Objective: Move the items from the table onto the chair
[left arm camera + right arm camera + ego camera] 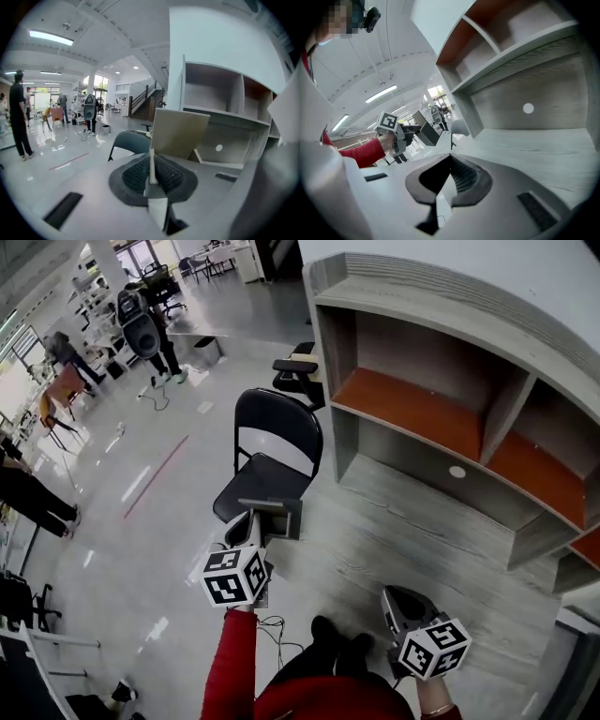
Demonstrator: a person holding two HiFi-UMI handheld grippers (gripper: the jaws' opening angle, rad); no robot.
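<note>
A black folding chair (272, 442) stands on the floor to the left of the grey wood-grain table (422, 531). My left gripper (255, 523) hangs just in front of the chair's seat, shut on the edge of a flat grey-beige box (274, 514). In the left gripper view the box (180, 133) stands upright out of the jaws of that gripper (151, 174), with the chair (130, 143) behind it. My right gripper (398, 604) is low over the table's near part. It is shut (450, 157) with nothing between its fingers. The right gripper view also catches the held box (426, 132).
A grey shelf unit (441, 381) with orange-brown boards stands along the table's far side. A cable lies on the floor near my feet (277, 626). Several people (155, 324) and office chairs stand far off on the glossy floor at the left.
</note>
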